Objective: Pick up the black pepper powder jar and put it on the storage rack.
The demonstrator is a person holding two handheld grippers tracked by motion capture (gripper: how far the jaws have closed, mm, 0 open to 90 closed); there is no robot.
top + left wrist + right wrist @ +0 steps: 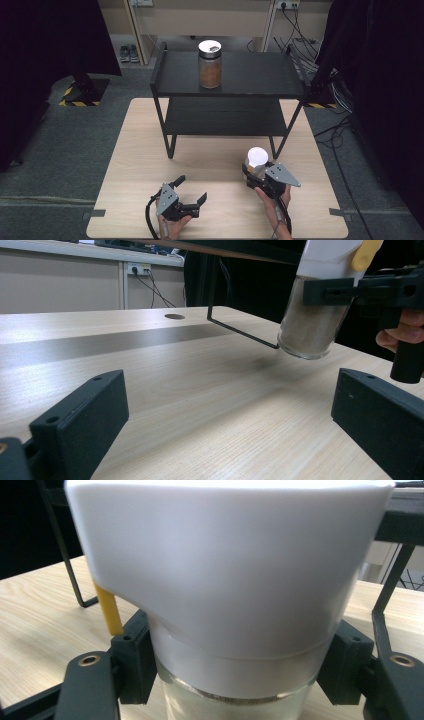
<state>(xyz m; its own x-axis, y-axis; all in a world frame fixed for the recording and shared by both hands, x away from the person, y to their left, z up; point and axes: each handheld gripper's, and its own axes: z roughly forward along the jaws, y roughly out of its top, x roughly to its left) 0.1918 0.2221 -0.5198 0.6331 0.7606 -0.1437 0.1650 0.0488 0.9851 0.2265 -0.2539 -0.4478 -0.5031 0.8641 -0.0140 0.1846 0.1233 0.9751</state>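
Left hand-held gripper (192, 189) sits low at the near edge of the counter (140, 165), jaws spread wide, nothing between them. In the left gripper view only bare wood lies between its jaws.

Right hand-held gripper (253, 172), a bit farther in and to the right, is clamped on a glass jar (256, 161) with a white lid (225, 565). Pads press the glass just under the lid, one on each side, seen close in the right gripper view. A yellow tab (109, 610) hangs off the lid's edge. The left gripper view shows the jar tilted and lifted clear of the counter, pale powder inside (312, 325).

Beyond it stands a black two-tier shelf (170, 75). A second jar (210, 65) with brownish contents stands upright on the top tier, mid-shelf. The lower tier looks bare.

Step in hand looks like carrying the held jar to the shelf. To do it well: keep the clamp firm, since the grip is high on smooth glass and the jar could swing or slip. Level it before setting down. Mind the shelf's front edge and right leg (287, 135). Land it flat, apart from the other jar, then let go.
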